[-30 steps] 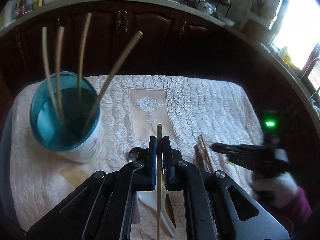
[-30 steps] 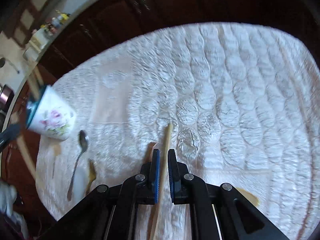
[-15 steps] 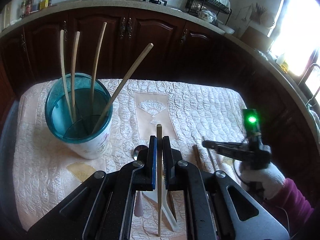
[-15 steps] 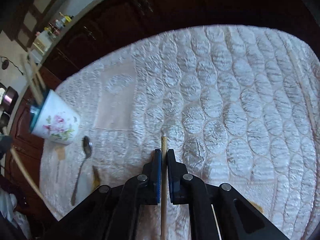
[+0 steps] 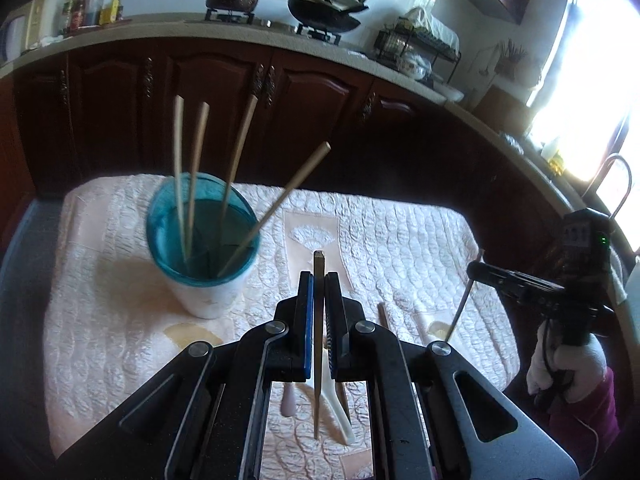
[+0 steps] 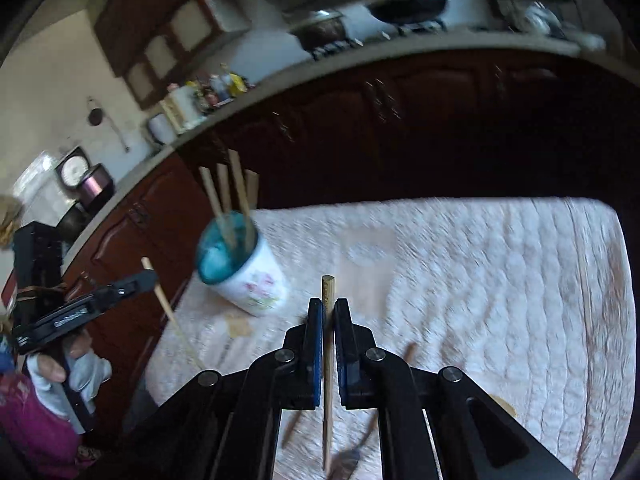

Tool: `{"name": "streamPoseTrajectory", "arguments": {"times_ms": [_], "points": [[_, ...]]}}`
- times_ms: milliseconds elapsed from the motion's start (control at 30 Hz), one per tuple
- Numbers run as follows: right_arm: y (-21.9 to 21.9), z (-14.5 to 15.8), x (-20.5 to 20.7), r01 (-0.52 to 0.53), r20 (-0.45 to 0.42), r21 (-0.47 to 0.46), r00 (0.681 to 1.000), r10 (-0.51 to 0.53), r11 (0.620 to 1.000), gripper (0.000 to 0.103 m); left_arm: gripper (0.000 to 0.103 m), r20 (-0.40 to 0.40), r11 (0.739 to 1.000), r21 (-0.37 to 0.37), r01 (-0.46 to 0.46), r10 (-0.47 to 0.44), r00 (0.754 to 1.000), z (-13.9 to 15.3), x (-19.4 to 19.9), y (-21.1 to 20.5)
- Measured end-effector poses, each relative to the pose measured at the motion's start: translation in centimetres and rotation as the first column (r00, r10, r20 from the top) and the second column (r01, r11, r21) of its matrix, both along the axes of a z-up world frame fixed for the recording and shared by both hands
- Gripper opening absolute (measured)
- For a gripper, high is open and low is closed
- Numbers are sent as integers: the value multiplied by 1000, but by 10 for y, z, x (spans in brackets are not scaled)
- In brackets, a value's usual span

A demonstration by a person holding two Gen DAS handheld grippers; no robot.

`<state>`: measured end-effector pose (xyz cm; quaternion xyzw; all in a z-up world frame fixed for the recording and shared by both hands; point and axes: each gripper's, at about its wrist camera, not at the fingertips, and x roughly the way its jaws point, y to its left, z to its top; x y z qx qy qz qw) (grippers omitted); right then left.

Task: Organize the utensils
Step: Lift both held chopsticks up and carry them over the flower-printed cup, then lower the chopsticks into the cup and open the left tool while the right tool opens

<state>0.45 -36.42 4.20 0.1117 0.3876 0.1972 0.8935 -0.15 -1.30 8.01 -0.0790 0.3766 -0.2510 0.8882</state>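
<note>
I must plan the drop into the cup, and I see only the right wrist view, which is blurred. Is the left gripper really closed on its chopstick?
Observer: Yes. In the left wrist view the left gripper is shut on a chopstick, which runs straight between the pads.
Operator: How do the sticks stand in the cup?
Observer: The cup holds four chopsticks. One of them leans far over the rim to the right, and the other three stand steeper.
Operator: What lies under the left gripper?
Observer: A white utensil lies flat on the cloth, below the jaws.
</note>
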Motion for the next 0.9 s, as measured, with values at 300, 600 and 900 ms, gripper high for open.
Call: {"name": "streamPoseTrajectory", "arguments": {"times_ms": [300,600,900], "points": [[66,66,23,-116,142,7,983,114,993,5,4,95,998,-26,-65,67,993,52,-4,44],[132,111,71,-147,232,-41,961,152,988,5,4,217,981,-35,-188,191,957,98,36,74],[172,102,131,-97,247,-78,962,114,992,5,4,299,956,-14,-292,283,912,101,85,86]]}}
